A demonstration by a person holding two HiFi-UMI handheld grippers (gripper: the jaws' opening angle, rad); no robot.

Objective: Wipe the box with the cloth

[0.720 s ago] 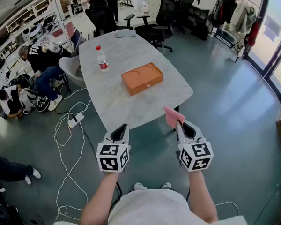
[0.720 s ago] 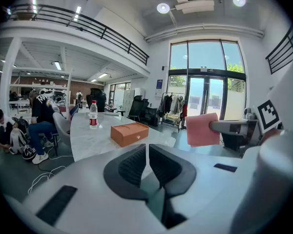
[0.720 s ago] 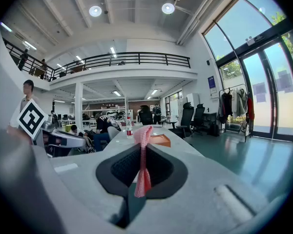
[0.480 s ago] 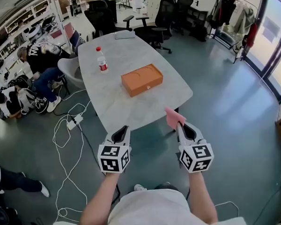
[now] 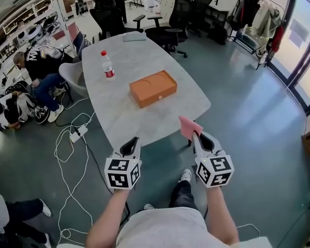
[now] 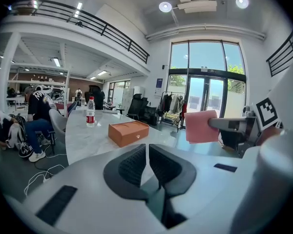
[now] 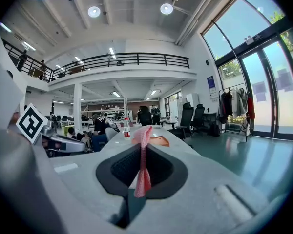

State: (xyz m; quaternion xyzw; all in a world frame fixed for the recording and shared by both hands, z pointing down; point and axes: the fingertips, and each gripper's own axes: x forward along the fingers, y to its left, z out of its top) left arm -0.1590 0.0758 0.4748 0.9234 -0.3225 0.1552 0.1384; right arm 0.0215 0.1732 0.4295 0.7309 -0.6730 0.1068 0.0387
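The left gripper (image 5: 133, 142) has its jaws pressed together, with nothing between them. The orange box (image 5: 153, 88) lies on the worktop (image 5: 125, 119), its long axis from 8 to 2 o'clock. It is at 11 o'clock from the right gripper (image 5: 197, 136), well apart, whose jaws pinch the pink cloth (image 5: 189, 127).

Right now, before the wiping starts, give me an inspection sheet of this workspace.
Surface: grey table, mostly bare.
Job's things: orange box lies on the table; pink cloth is off the table, held in a gripper.
Clutter: water bottle stands beyond the box, apart from it.
Grippers: left gripper shut, empty; right gripper shut on the pink cloth; both short of the table.
Cables: white cables and a power strip on the floor left of the table.
Surroundings: office chairs at the far end; seated people at left.
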